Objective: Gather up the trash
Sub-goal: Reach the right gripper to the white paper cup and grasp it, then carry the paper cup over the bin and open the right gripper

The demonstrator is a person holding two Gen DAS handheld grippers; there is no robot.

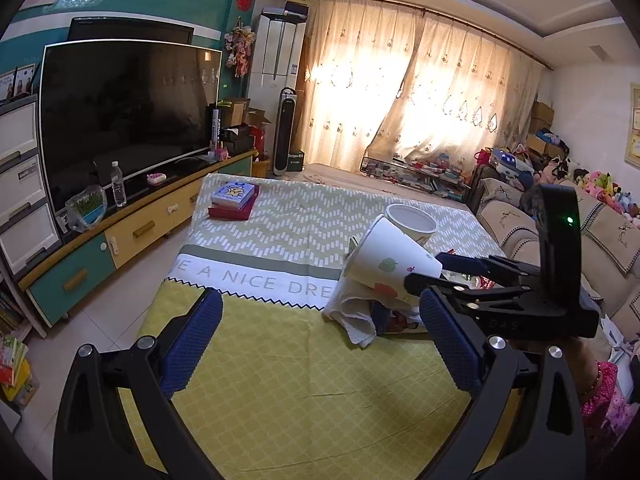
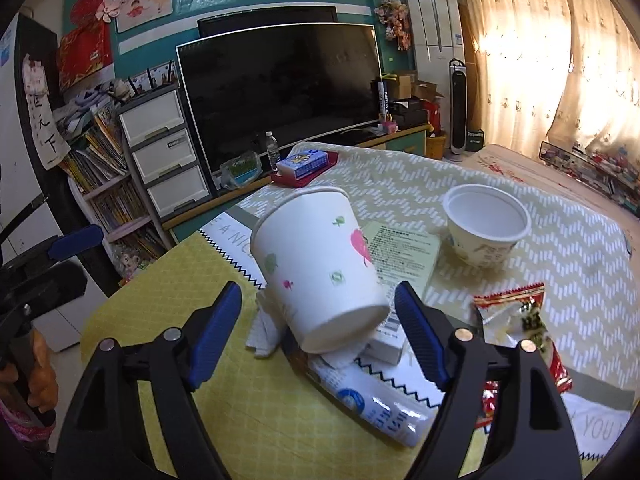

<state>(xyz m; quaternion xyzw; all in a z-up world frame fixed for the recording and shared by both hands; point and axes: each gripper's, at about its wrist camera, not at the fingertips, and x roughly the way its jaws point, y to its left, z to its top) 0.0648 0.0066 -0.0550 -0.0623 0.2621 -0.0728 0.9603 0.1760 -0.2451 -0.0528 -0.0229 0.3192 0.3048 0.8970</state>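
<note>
A white paper cup (image 2: 320,264) with fruit prints lies tilted on a crumpled tissue (image 2: 264,336), base toward me. My right gripper (image 2: 320,312) is open; the cup's base sits between the blue pads, with a gap showing on the left side. From the left wrist, the cup (image 1: 388,264) and right gripper (image 1: 430,270) are ahead to the right. My left gripper (image 1: 320,320) is open over the yellow cloth, holding nothing. Around the cup lie a white bowl (image 2: 486,224), a red snack wrapper (image 2: 516,316), a pale green leaflet (image 2: 404,252) and a blue-and-white packet (image 2: 376,400).
The low table (image 1: 280,380) wears a yellow and green cloth. A red tray with a small box (image 1: 236,200) sits at its far left corner. A TV cabinet (image 1: 140,232) runs along the left, and a sofa (image 1: 520,232) along the right. A hand with a bracelet (image 1: 592,380) holds the right gripper.
</note>
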